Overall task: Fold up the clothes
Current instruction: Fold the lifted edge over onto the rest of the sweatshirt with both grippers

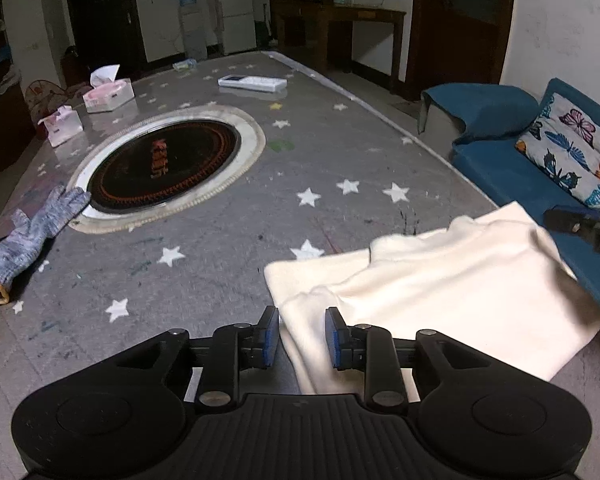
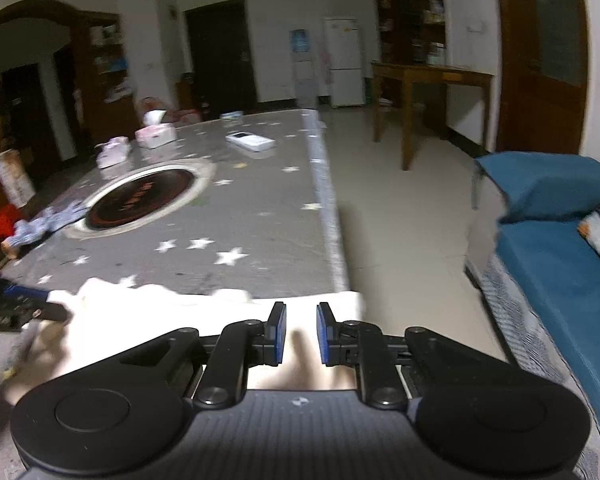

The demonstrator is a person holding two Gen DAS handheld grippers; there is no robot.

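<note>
Both tools are released — the left tool [image 1: 302, 336] straddles the cream garment [image 1: 440, 288] on the star-patterned desk [image 1: 220, 240]; the right tool [image 2: 301, 332] hovers over its edge.

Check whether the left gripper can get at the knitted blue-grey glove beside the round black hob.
Probably yes: the left gripper is open, and bare starred tabletop lies between it and the knitted blue-grey glove. The cream garment lies between its fingers, seemingly unclamped.
</note>
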